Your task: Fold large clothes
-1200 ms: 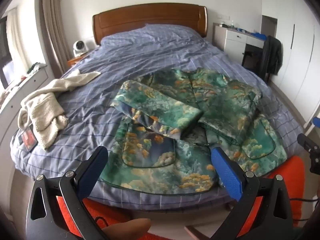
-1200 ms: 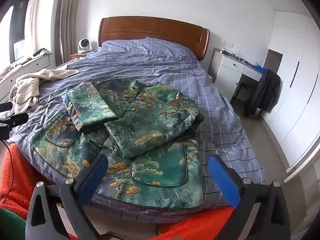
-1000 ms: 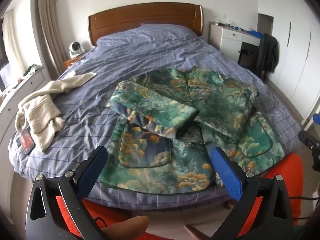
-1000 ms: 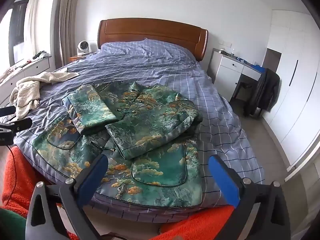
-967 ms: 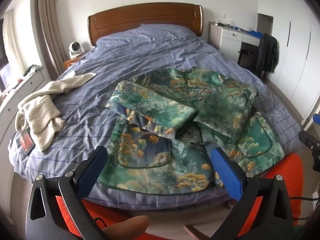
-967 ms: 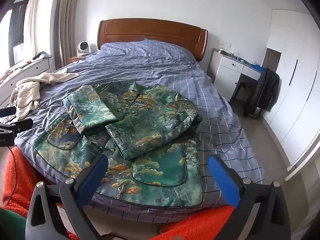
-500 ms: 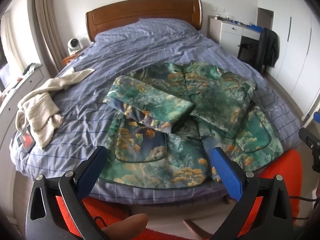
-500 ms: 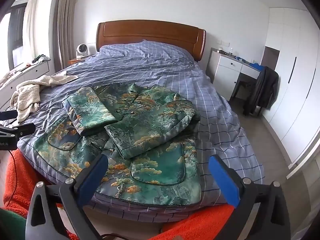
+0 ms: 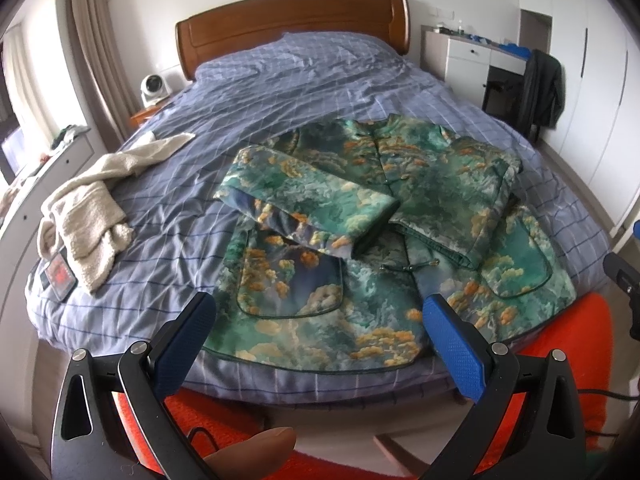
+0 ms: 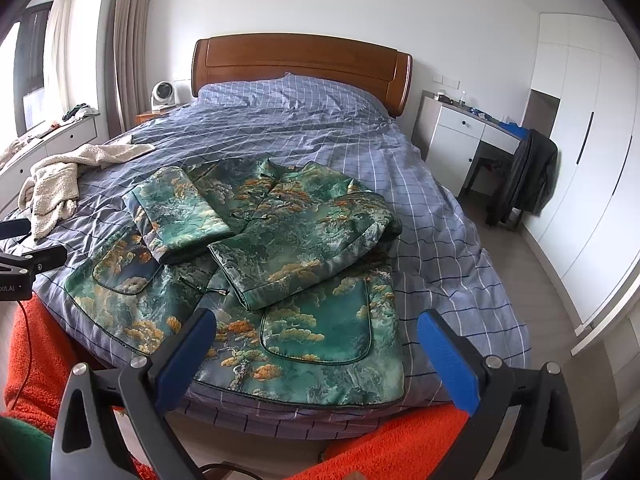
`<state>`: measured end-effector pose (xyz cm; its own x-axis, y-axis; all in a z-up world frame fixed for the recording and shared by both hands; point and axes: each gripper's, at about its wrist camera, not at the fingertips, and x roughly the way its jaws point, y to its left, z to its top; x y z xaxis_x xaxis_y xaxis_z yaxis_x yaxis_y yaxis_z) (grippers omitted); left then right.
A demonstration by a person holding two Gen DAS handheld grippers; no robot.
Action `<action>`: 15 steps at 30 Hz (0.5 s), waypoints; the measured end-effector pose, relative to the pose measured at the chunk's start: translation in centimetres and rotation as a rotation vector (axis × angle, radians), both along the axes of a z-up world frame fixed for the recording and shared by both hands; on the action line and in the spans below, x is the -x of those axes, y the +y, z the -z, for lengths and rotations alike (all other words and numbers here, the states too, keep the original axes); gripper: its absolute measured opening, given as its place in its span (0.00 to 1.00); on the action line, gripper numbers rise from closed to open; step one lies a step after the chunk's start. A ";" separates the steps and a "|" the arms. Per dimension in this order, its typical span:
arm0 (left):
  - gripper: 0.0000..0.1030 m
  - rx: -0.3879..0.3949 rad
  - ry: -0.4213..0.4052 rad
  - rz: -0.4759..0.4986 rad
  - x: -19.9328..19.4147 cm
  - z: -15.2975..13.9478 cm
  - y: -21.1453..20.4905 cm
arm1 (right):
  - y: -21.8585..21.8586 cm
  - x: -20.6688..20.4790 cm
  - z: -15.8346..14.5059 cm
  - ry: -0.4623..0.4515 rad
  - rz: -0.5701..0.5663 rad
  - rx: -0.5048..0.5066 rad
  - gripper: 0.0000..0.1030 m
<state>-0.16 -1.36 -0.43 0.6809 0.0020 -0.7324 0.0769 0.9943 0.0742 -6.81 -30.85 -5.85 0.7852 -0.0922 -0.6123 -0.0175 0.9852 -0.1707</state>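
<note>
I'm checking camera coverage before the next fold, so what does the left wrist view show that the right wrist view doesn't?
Only the left wrist view shows a red-and-black card by the cream towel and a fingertip at the bottom. Only the right wrist view shows the full wardrobe doors. Both show the green patterned jacket with sleeves folded in, the checked bed, and an open gripper: left gripper, right gripper.

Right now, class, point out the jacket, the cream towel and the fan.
jacket (image 9: pixel 320 316), left wrist view, lower front panel near the hem
cream towel (image 9: pixel 86 216), left wrist view, bunched middle part
fan (image 10: pixel 162 93), right wrist view, round front face
</note>
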 end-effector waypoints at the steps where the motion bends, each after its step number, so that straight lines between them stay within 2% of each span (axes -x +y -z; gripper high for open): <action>1: 1.00 -0.001 0.000 -0.002 0.0 0.0 0.0 | 0.0 0.0 0.1 -0.002 -0.001 0.003 0.99; 15: 1.00 0.002 -0.001 -0.014 -0.3 -0.1 0.5 | 0.3 -0.5 0.2 0.003 -0.007 0.012 0.99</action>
